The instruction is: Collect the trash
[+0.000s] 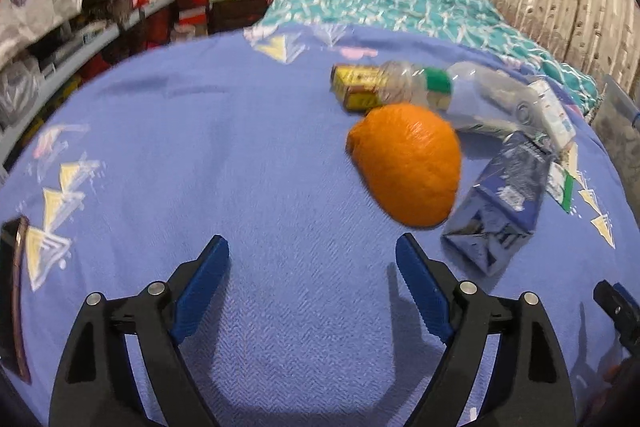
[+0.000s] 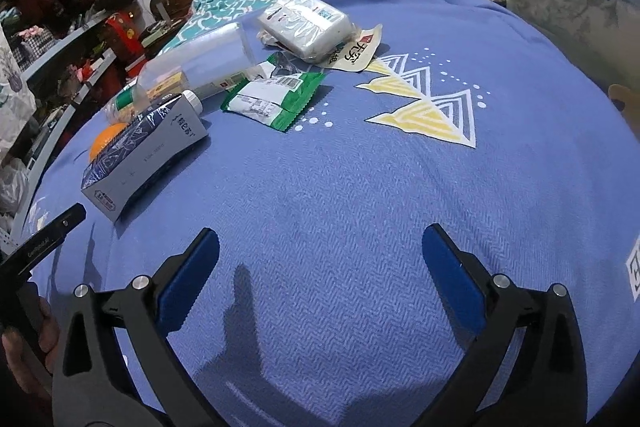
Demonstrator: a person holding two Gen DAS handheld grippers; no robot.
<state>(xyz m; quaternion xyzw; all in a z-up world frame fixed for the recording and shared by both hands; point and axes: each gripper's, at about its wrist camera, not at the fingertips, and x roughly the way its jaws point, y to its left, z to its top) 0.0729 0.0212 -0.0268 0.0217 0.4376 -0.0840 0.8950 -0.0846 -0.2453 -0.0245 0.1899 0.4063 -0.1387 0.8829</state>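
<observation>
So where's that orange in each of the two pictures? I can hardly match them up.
Left wrist view: the orange lies right of centre on the blue bedspread, in plain sight, ahead of the open gripper.
Right wrist view: only a sliver of the orange shows at the left edge, mostly hidden behind the dark blue carton.
Shared landmark: that carton, just right of the orange in the left wrist view.

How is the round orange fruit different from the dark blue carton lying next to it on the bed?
The round orange fruit is a rounded lump with a dimpled, plain skin; the dark blue gable-top carton is boxy, flat-sided and printed with text. The fruit is one bright colour; the carton mixes dark blue with pale grey panels. The carton lies tipped on its side. Both rest on the blue bedspread, with neither claw touching them.
</observation>
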